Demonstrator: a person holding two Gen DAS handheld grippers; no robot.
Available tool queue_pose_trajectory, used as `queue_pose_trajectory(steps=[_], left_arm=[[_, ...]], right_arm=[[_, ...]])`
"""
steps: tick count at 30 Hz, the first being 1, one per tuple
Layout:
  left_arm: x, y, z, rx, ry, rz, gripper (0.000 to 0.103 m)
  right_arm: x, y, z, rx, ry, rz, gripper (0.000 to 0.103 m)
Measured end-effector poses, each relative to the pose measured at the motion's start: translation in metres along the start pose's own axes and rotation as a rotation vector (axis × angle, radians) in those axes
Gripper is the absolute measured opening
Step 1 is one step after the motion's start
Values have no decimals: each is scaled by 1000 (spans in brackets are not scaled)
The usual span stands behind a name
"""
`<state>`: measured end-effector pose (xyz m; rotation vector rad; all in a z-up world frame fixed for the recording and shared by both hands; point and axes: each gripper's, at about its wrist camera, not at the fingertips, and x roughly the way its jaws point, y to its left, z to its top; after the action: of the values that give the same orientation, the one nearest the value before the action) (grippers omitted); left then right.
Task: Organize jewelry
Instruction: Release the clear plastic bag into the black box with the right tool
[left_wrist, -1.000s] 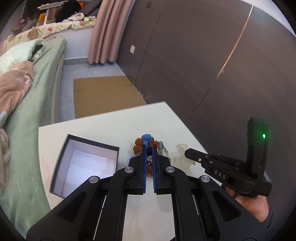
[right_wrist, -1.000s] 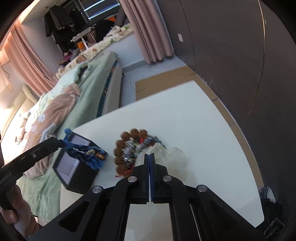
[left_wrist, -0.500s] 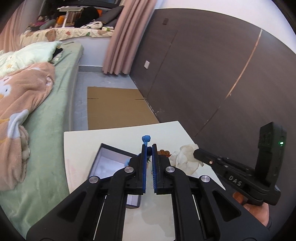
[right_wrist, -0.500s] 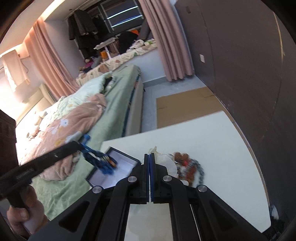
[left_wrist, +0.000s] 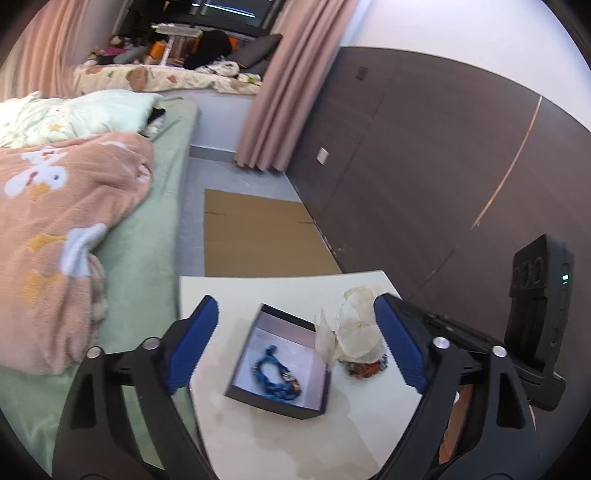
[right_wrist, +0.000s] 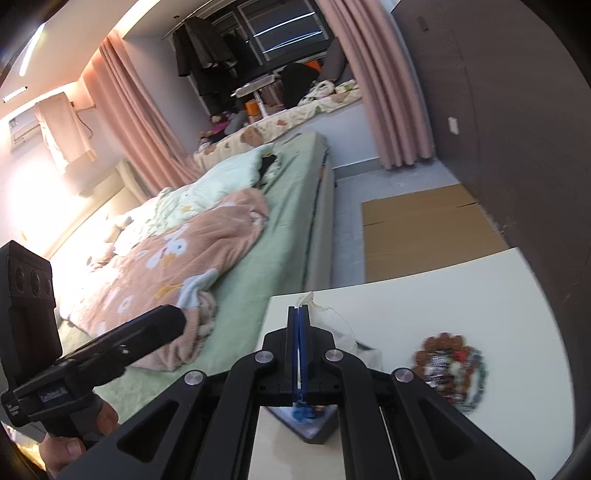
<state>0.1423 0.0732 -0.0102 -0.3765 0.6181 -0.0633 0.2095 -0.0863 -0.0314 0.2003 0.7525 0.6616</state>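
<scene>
The bed (left_wrist: 122, 258) with its peach blanket (left_wrist: 55, 229) runs along the far-left side of the box, and the white counter (left_wrist: 280, 443) carries everything else. The landmark is the dark open box (left_wrist: 325, 376), standing on the counter near the edge that faces the bed.

Just right of the box, touching its right wall, a crumpled translucent pouch (left_wrist: 356, 332) is lifted off the counter, pinched by the right tool (right_wrist: 299, 321), whose jaws are pressed together on the pouch's top. Right of the box and under the pouch lies the brown bead bracelet (right_wrist: 448, 371), flat on the counter and apart from the box. Inside the box, on its pale floor, lies the blue braided bracelet (left_wrist: 275, 376), coiled loosely.

The left tool (left_wrist: 295, 350) hangs above the box with its jaws spread wide and nothing between them.

The step in hand looks like clearing away from the drop and going for the next piece. To do it well, I would raise the left tool straight up so neither finger catches the box wall, then carry it right of the box to the brown bead bracelet, closing low across the beads rather than on the pouch beside them.
</scene>
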Motion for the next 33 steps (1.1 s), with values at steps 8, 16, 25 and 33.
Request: queue_pose_trajectory(steps=[8, 16, 25, 33], left_arm=[[-10, 23, -2, -25, 5, 62, 96], [-8, 13, -5, -10, 7, 67, 96], [15, -22, -8, 4, 24, 23, 96], [50, -60, -20, 24, 85, -38, 96]], right_arm=[[12, -1, -9, 39, 43, -15, 87], [-20, -42, -9, 119, 23, -120, 88], [-49, -85, -14, 203, 1, -222, 92], [-66, -136, -21, 311, 16, -219, 92]])
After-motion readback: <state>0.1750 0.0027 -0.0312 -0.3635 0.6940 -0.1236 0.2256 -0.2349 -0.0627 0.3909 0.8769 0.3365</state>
